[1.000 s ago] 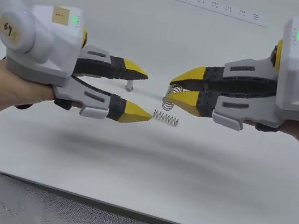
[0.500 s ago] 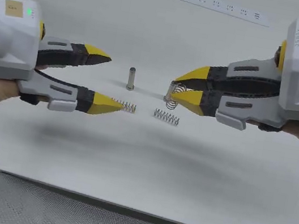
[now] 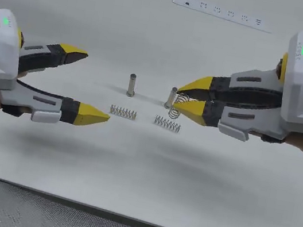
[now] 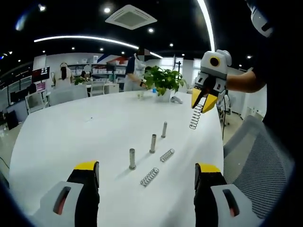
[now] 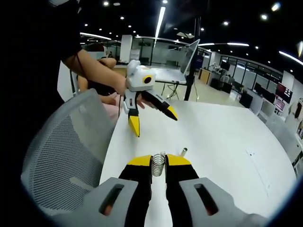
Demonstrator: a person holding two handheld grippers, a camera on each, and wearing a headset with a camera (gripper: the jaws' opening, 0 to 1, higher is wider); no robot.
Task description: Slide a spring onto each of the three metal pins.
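Our right gripper [image 3: 179, 96] pinches a spring [image 3: 174, 112] just beside a pin [image 3: 171, 97]; our left gripper [image 3: 97, 86] gapes wide, well apart from it.

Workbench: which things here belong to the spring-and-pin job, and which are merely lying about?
Job: three pins; loose springs; held spring in the right gripper; left gripper, open.
Lying about: power strip; plant.

Three upright pins [image 4: 153, 143], two springs [image 3: 123, 112] lying, one spring [image 5: 158, 164] held
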